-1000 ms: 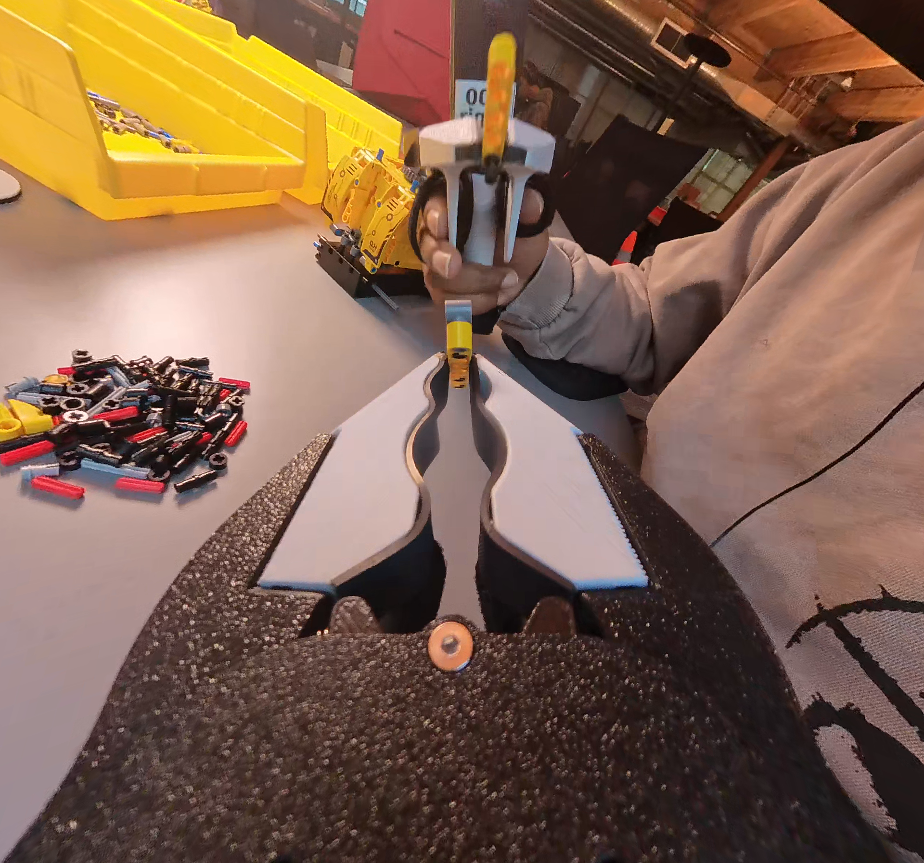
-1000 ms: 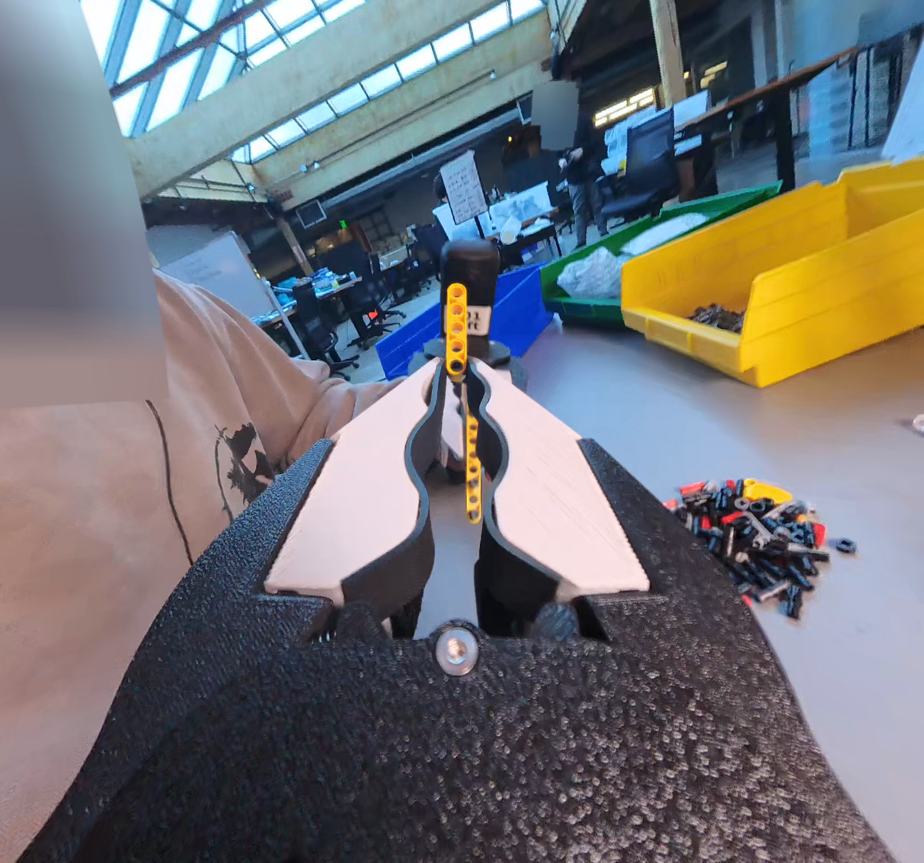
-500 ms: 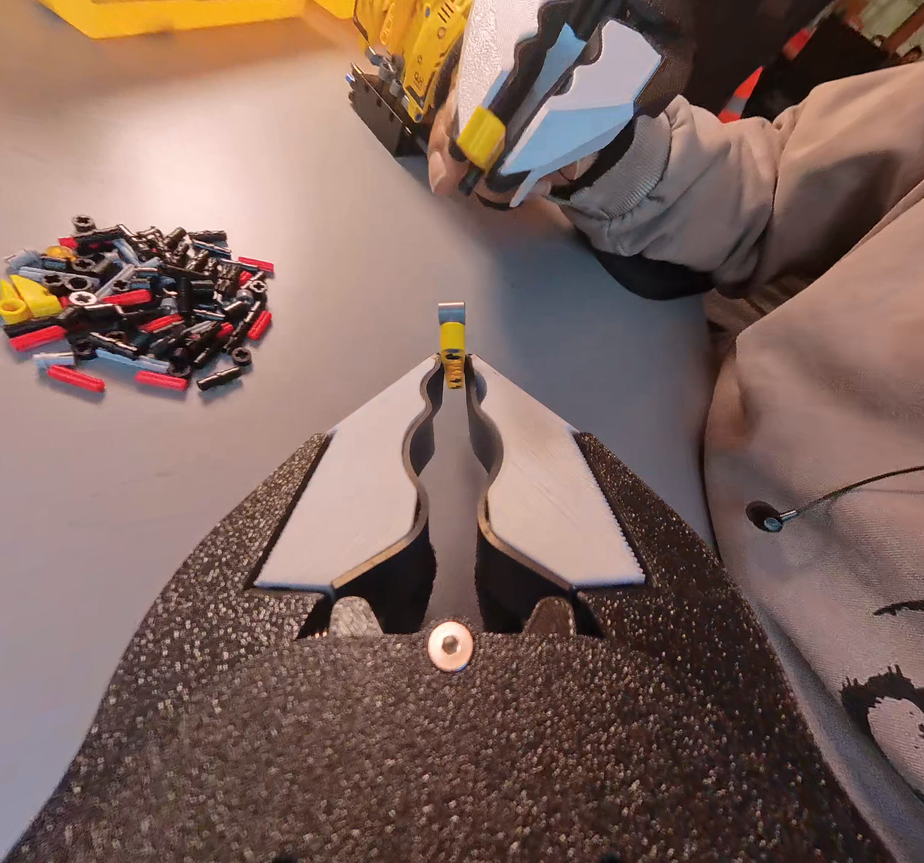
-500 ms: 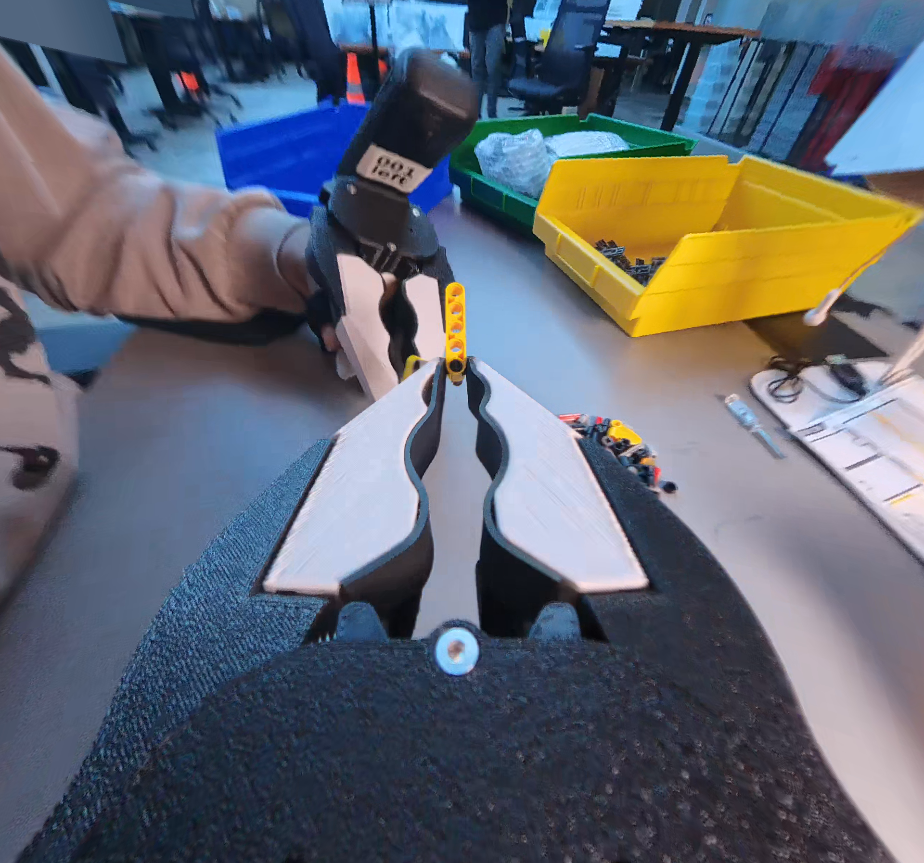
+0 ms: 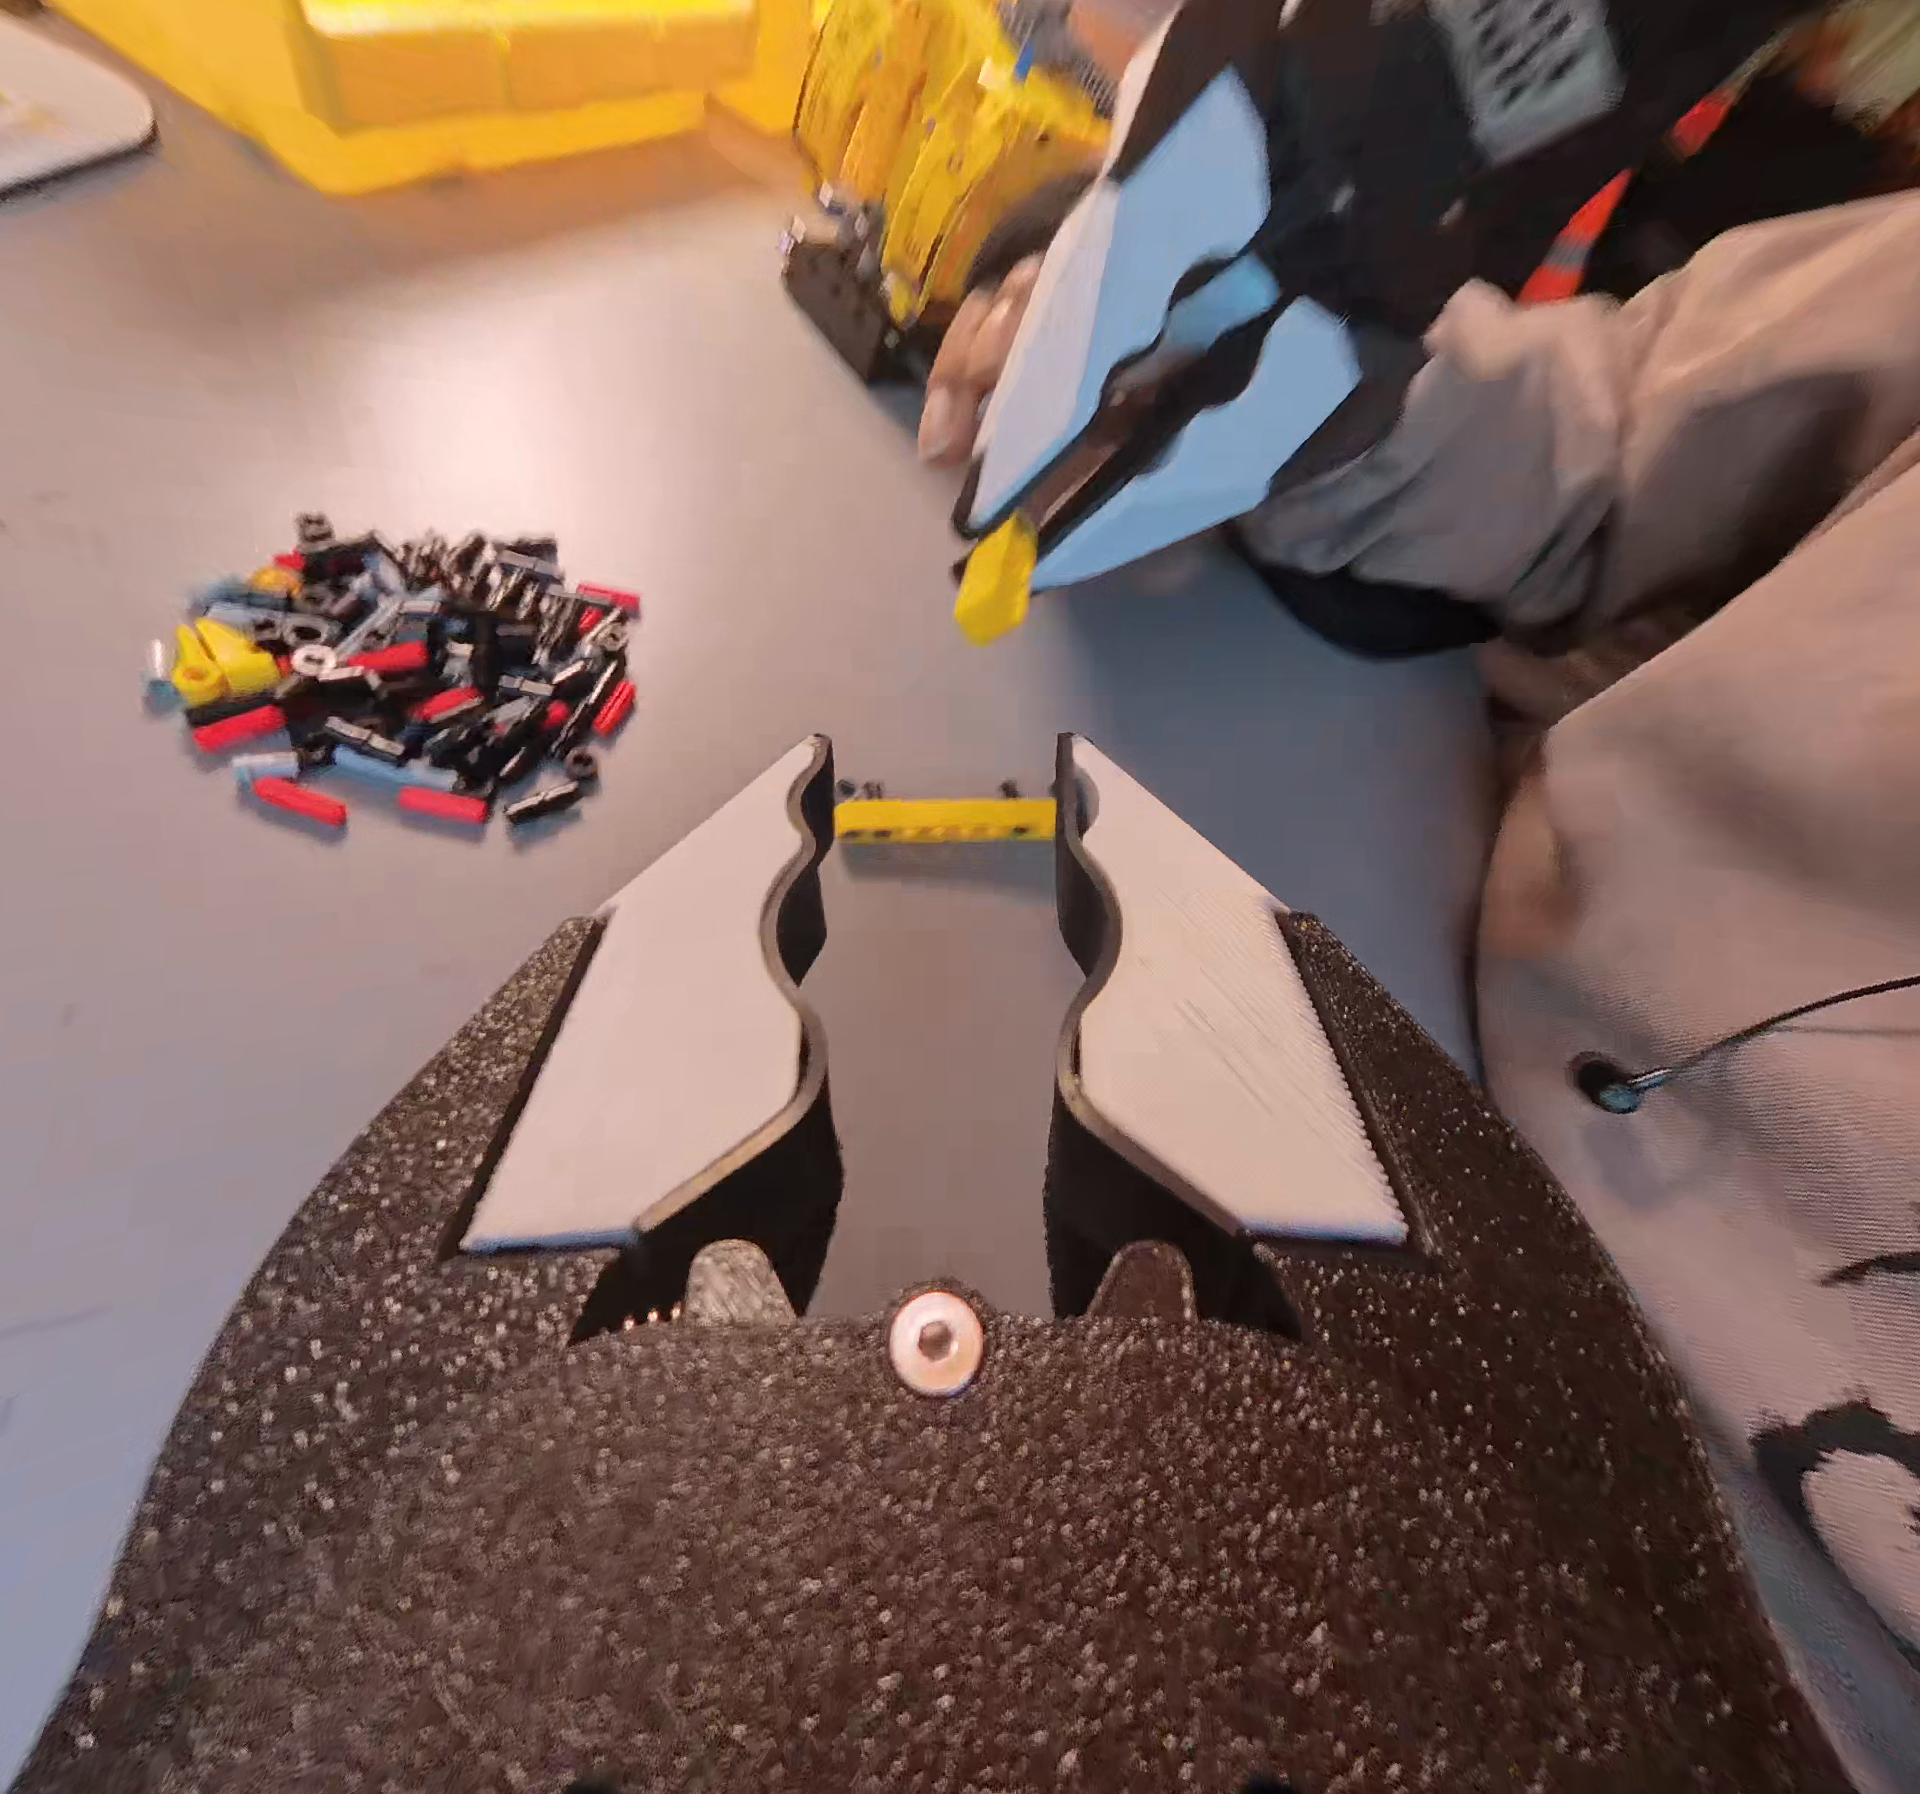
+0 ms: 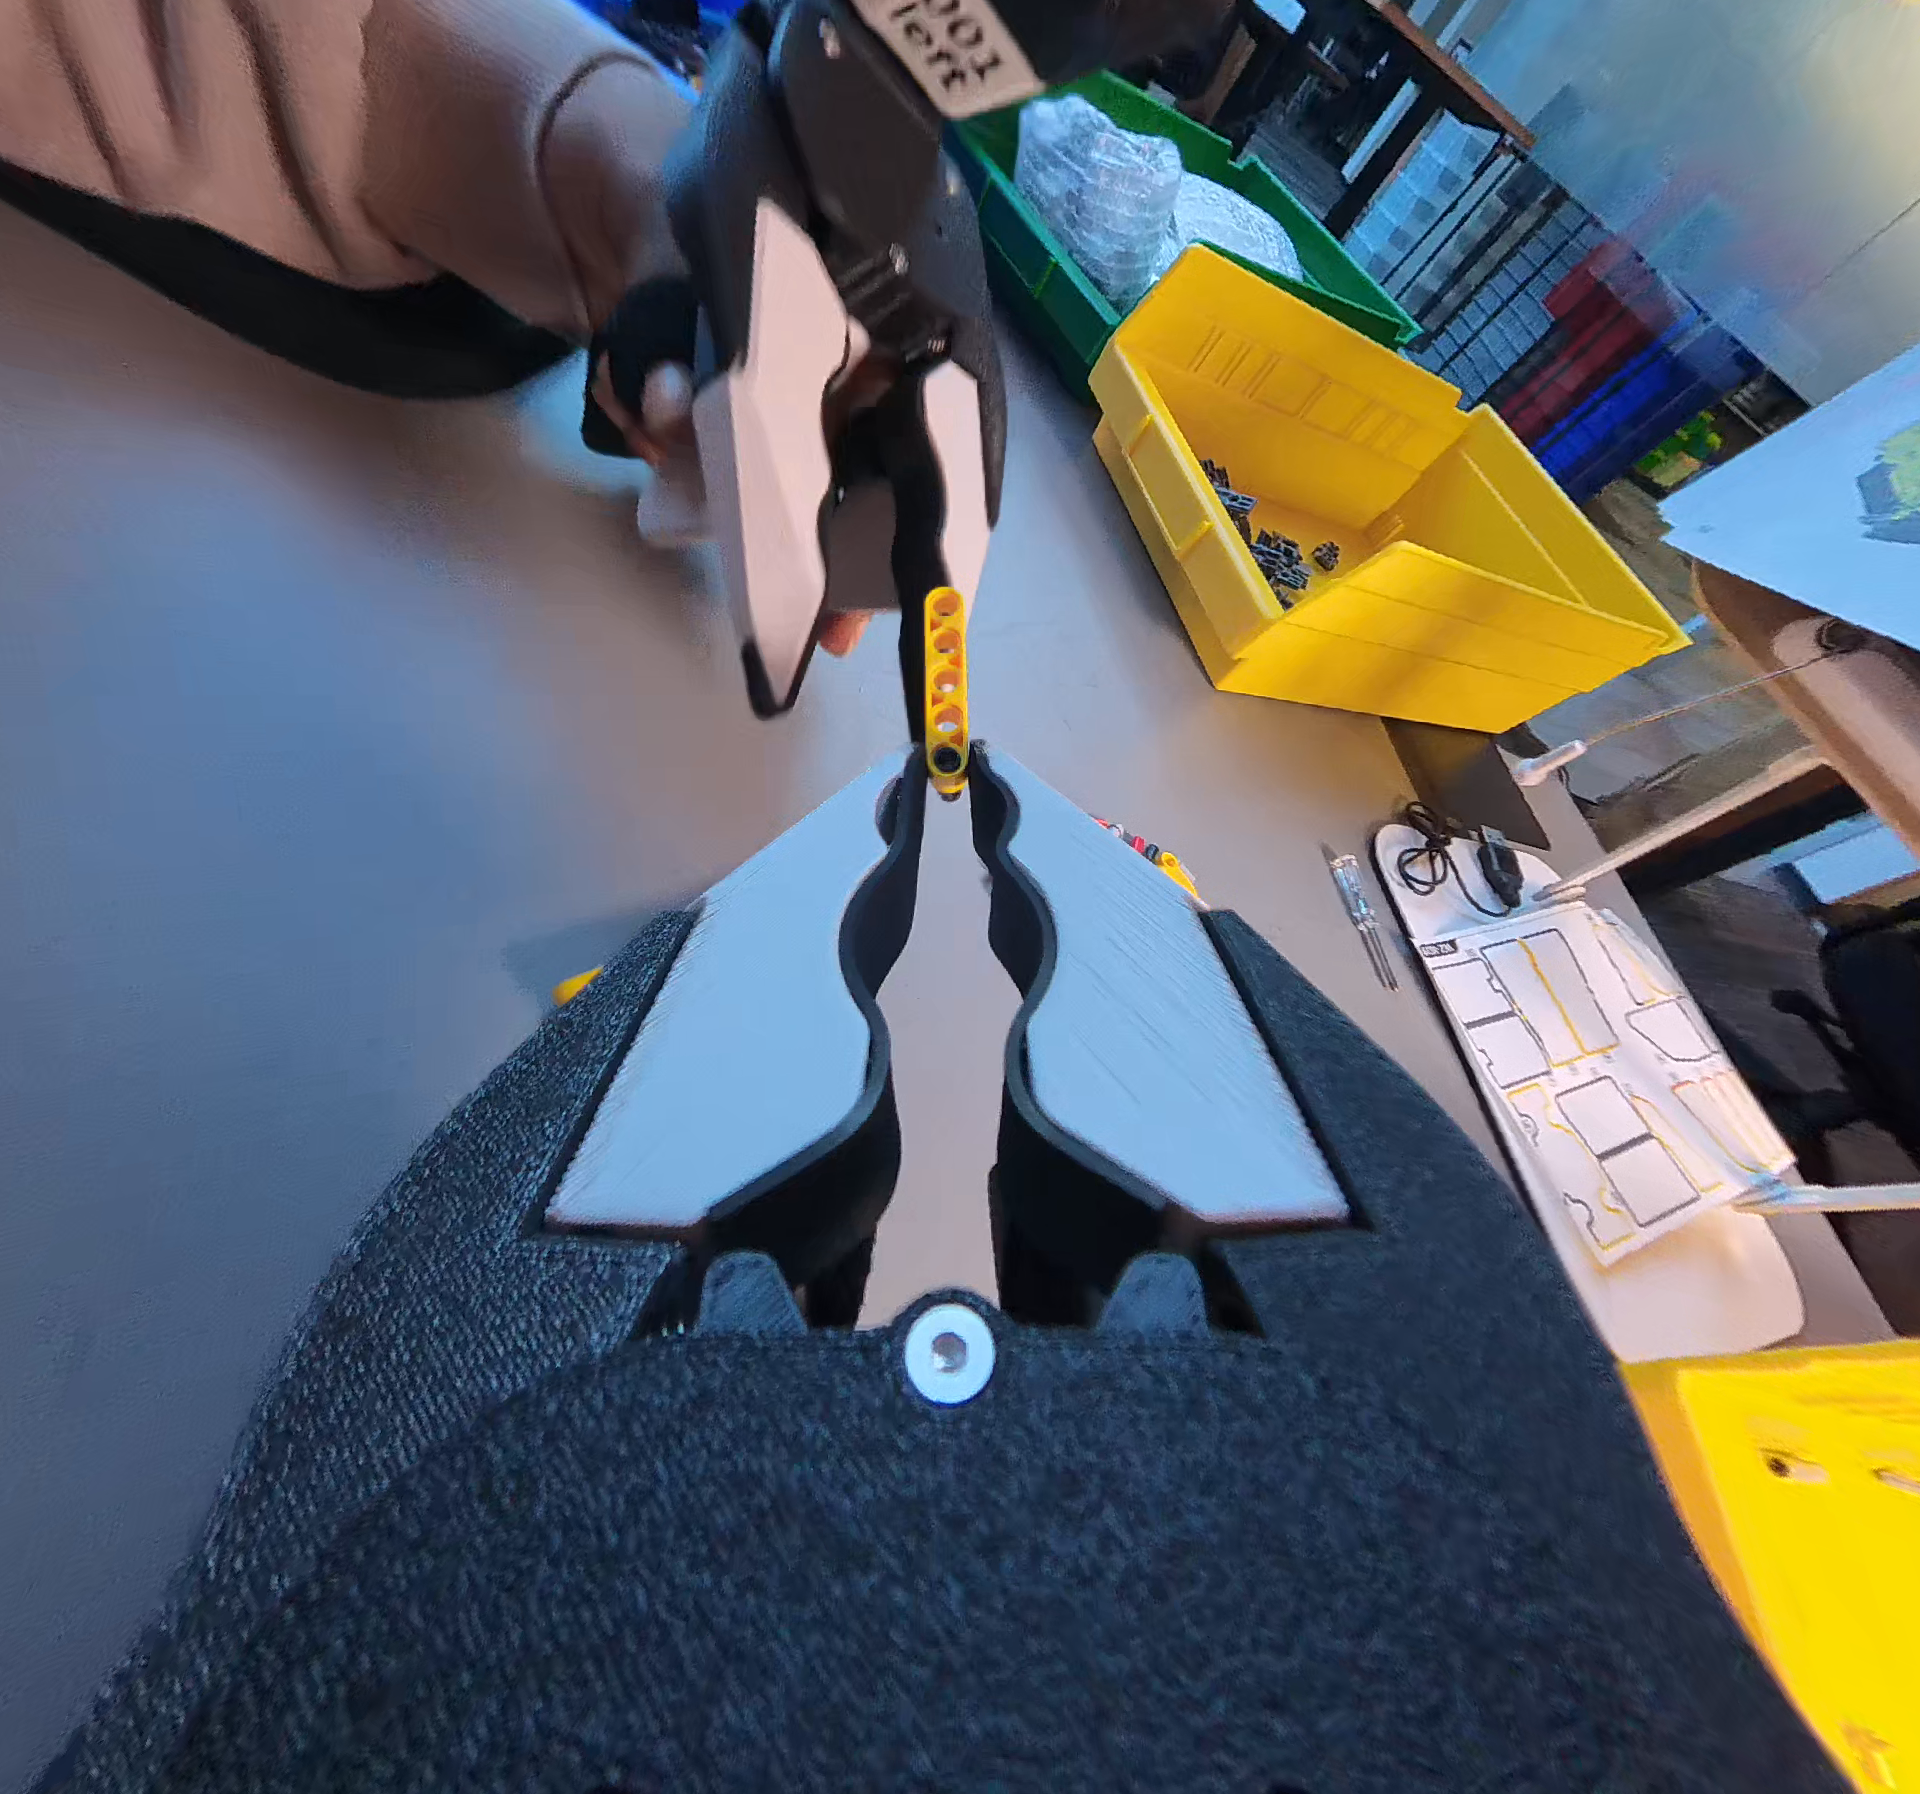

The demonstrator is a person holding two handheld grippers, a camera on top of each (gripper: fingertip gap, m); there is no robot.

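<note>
My left gripper [image 5: 943,757] is open, low over the grey table [image 5: 520,394]. A short yellow beam with black pins [image 5: 945,817] lies crosswise on the table between its fingertips, not gripped. My right gripper [image 6: 948,757] is shut on the end of a yellow holed beam [image 6: 945,674], which sticks out forward. In the left wrist view the right gripper [image 5: 997,529] hangs at the upper right with its yellow beam [image 5: 992,591] pointing down at the table. In the right wrist view the left gripper's fingers [image 6: 774,456] stand apart just beyond the held beam.
A pile of small black, red and yellow parts [image 5: 405,674] lies left of the left gripper. A yellow bin [image 5: 499,30] and a yellow built model [image 5: 935,144] stand behind. On the right are a yellow bin [image 6: 1382,539], a green bin [image 6: 1039,279], an instruction sheet [image 6: 1600,1069] and a screwdriver [image 6: 1361,913]. One gripper's finger ends stand about 4 cm off the other's.
The left gripper has opened and let go of its yellow piece, which now lies crosswise on the table. The right gripper has tipped down toward the table, beam still held.
</note>
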